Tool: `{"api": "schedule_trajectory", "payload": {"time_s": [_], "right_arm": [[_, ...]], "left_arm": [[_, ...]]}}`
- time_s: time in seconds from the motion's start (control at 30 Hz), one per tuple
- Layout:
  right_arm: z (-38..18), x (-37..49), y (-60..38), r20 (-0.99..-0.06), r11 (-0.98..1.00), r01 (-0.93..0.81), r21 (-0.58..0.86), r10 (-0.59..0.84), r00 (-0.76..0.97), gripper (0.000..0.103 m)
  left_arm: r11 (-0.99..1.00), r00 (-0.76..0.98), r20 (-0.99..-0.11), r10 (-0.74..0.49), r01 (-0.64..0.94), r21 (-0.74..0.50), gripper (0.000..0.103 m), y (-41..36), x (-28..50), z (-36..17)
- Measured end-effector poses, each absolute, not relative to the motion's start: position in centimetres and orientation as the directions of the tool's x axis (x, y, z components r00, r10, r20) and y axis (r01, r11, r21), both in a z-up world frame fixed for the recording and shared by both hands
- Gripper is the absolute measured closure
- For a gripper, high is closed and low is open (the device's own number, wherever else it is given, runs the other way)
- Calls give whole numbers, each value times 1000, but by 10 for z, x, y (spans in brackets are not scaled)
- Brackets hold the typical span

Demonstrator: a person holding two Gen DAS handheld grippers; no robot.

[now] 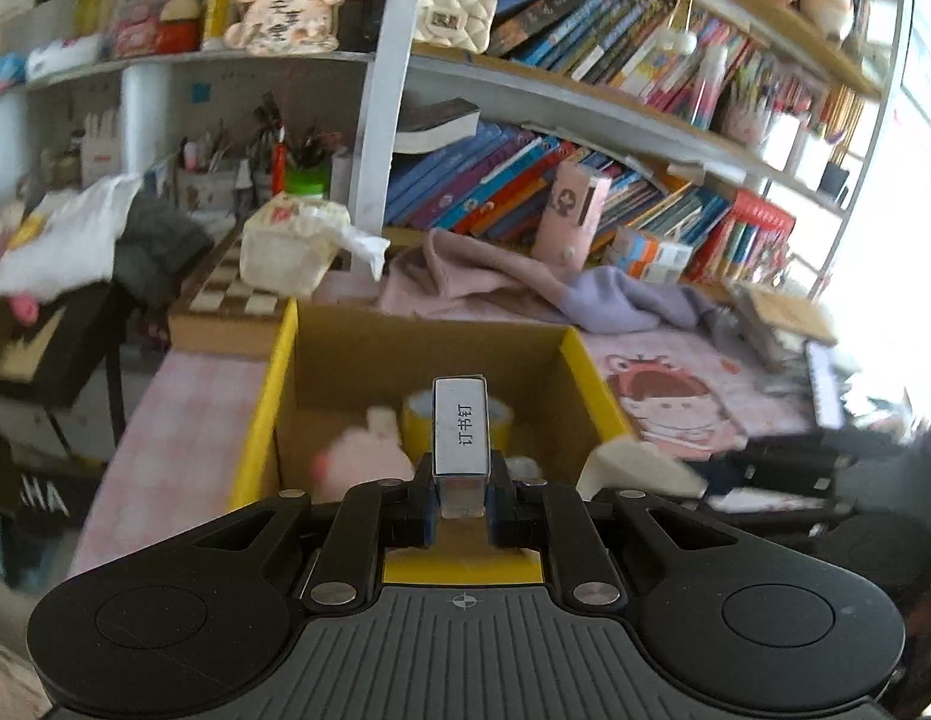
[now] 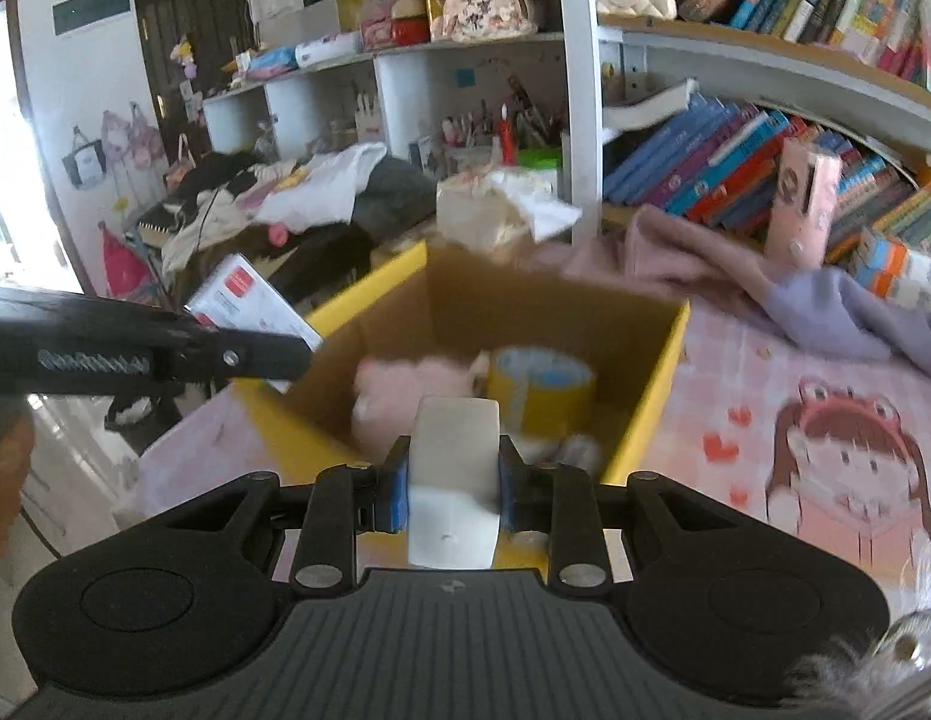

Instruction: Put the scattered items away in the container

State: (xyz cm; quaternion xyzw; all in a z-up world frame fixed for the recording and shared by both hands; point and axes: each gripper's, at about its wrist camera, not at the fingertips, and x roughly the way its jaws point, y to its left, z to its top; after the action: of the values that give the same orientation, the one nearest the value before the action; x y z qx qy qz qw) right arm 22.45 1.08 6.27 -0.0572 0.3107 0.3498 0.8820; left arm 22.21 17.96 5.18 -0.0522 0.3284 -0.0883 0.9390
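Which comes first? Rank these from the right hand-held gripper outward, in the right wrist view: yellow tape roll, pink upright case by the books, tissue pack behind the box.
1. Yellow tape roll, inside the cardboard box, just ahead.
2. Tissue pack, beyond the box's far wall.
3. Pink upright case, far right against the books.

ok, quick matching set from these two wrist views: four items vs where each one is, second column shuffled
Items:
1. staple box
2. white block
3. yellow tape roll
4. lilac cloth

Places:
A. inside the cardboard box
B. on the table beside the bookshelf
C. held in the right claw
D. held in the left claw

Pairs: 1-D, 2-C, 3-A, 4-B
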Motion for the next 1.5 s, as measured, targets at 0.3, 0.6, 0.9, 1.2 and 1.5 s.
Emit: {"api": "schedule_trajectory", "payload": {"time_s": [0.3, 0.6, 0.9, 1.2, 1.5], "right_arm": [[37, 334, 60, -666, 729, -684, 16, 518, 536, 78], [5, 388, 90, -770, 693, -721, -2, 459, 443, 77], [12, 396, 76, -741, 710, -702, 44, 495, 454, 68], [51, 359, 50, -658, 747, -662, 71, 533, 531, 67], [92, 285, 22, -542, 774, -631, 53, 553, 633, 60]], "left_arm": [[978, 648, -744, -162, 205, -34, 90, 176, 332, 15], [972, 514, -852, -96, 234, 32, 88, 170, 383, -22], [974, 553, -823, -133, 227, -5, 67, 174, 375, -11], [973, 692, -711, -124, 226, 51, 41, 164, 324, 37], [980, 799, -589, -121, 189, 55, 23, 154, 245, 79]]}}
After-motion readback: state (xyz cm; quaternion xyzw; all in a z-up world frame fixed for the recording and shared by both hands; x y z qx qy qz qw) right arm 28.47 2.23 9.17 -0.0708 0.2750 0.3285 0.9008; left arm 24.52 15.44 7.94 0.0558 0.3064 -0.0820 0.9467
